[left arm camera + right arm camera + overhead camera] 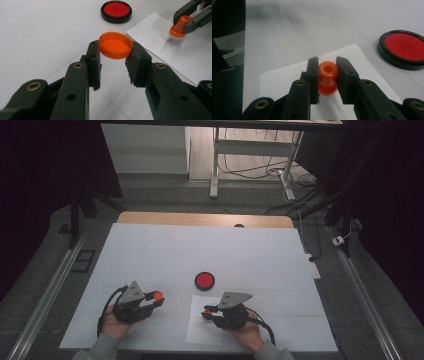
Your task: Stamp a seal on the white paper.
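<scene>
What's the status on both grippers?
Left gripper shut on orange cap. Right gripper shut on orange stamp, over paper. Ink pad open, nothing blocking.

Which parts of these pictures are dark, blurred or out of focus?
High view: dark edges, the white table evenly lit. Left gripper view: orange cap sharp, near tongs soft. Right gripper view: orange stamp slightly soft, red ink pad blurred, left edge dark.
</scene>
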